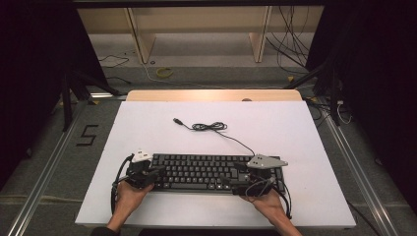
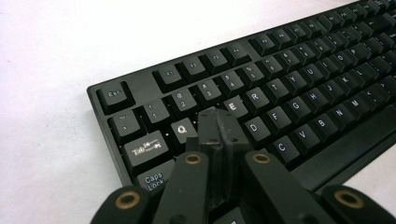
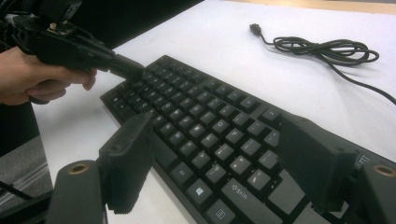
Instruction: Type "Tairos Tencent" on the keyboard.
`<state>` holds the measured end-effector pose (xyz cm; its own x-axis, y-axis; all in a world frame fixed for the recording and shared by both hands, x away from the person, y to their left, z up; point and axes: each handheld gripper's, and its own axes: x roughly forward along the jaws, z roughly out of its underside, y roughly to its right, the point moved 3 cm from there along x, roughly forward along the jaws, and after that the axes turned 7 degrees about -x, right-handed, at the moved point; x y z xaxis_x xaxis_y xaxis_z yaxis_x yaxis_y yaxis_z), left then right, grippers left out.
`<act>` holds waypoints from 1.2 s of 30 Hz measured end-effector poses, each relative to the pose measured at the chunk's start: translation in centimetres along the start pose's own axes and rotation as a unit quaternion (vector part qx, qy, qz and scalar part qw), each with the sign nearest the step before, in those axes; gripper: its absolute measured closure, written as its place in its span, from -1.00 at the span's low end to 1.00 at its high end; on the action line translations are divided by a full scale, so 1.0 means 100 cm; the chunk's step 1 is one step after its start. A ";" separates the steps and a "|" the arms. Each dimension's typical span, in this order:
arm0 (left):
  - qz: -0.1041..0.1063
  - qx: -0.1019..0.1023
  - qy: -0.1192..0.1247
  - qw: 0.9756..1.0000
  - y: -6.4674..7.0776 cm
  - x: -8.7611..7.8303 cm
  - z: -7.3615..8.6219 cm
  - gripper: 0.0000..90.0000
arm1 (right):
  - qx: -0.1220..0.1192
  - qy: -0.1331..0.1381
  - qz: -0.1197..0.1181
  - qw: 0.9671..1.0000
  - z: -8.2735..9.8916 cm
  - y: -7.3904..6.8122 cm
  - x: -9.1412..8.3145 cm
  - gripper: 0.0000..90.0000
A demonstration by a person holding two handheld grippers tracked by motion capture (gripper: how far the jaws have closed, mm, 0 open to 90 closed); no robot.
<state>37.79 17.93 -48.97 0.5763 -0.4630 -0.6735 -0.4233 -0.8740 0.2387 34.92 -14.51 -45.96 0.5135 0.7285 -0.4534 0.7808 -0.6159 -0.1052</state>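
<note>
Looking down from the high view, we are seeing a black keyboard (image 1: 206, 172) lying on the white table (image 1: 295, 128), near its front edge. Its cable (image 1: 211, 127) is running back from the keyboard's right rear toward the middle of the table, partly coiled, with the plug lying loose on the surface. We are holding the left gripper (image 1: 156, 172) over the keyboard's left end and the right gripper (image 1: 231, 178) over its right end, with both hands coming in from the bottom edge.

Moving to the left gripper view, we are finding the 2 black jaws of the left gripper (image 2: 221, 128) pressed together with nothing between them. Their tips are sitting over the keyboard (image 2: 289, 88) between the Q and E keys, where the W key would lie; whether they are actually touching a key, we cannot tell.

Turning to the right gripper view, we are seeing the right gripper (image 3: 215, 161) with its jaws spread wide, pinching nothing, hanging above the keyboard (image 3: 196, 116)'s lower right rows near a Shift key. Farther off, the left gripper (image 3: 135, 70) is pointing down at the keyboard's far end, and the coiled cable (image 3: 327, 49) is lying on the table beyond.
</note>
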 end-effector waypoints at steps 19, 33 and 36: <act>-0.002 0.003 -0.013 1.000 -0.001 0.006 0.002 0.98 | 0.005 -0.001 -0.001 1.000 0.006 -0.003 -0.006 -0.37; 0.000 0.000 -0.019 1.000 -0.004 0.008 0.004 0.98 | 0.003 -0.001 0.001 1.000 0.007 -0.004 -0.009 -0.37; -0.001 -0.004 -0.014 1.000 -0.004 0.006 0.003 0.97 | 0.004 0.000 0.001 1.000 0.007 -0.004 -0.008 -0.37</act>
<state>38.11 17.99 -49.71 0.5570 -0.4569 -0.6936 -0.4168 -0.8761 0.2424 33.90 -15.08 -46.18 0.5153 0.7268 -0.4540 0.7767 -0.6200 -0.1111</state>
